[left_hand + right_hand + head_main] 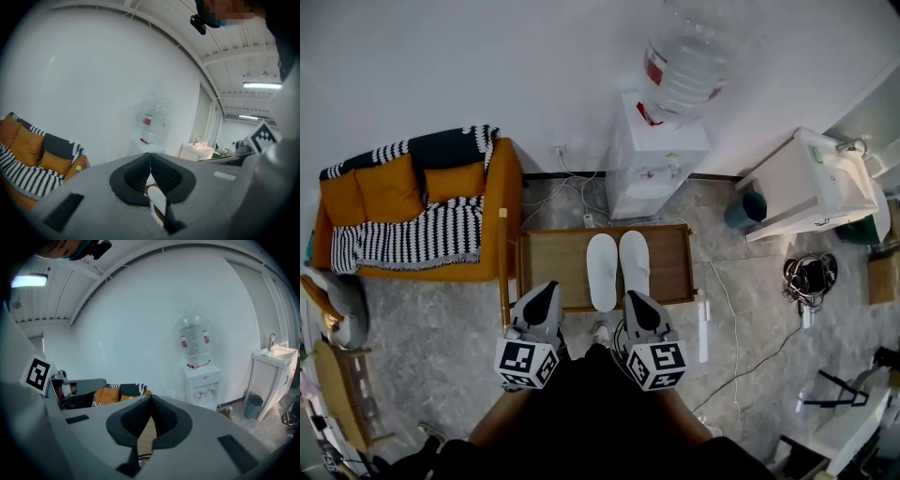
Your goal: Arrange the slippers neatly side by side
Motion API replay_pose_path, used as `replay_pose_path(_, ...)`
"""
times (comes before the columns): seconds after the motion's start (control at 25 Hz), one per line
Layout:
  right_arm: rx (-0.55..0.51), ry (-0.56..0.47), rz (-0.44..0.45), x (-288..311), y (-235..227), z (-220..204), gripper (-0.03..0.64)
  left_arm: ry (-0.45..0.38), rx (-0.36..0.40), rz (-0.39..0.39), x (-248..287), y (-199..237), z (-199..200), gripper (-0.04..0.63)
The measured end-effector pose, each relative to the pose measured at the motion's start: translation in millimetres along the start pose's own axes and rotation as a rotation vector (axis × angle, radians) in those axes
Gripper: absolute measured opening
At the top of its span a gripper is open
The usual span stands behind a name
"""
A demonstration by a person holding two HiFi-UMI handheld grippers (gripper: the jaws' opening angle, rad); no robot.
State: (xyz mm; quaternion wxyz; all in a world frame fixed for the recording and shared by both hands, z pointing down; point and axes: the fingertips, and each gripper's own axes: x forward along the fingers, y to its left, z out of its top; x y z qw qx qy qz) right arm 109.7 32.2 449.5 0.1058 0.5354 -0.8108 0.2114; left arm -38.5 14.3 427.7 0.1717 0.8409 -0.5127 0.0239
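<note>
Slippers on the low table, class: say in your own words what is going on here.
A person holds a gripper in each hand. The two white slippers lie close together, side by side, on the low wooden table. The left gripper and the right gripper are both shut and empty, on the near side of the slippers, touching neither. The arranging looks done.
</note>
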Motion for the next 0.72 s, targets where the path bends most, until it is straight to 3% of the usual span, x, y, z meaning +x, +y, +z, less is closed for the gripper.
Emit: replay_pose_path(0.72,-0.010,0.006,0.021,-4,14,-3,0.012,-0.005,-0.006,0.024,-18,4,-2,0.017)
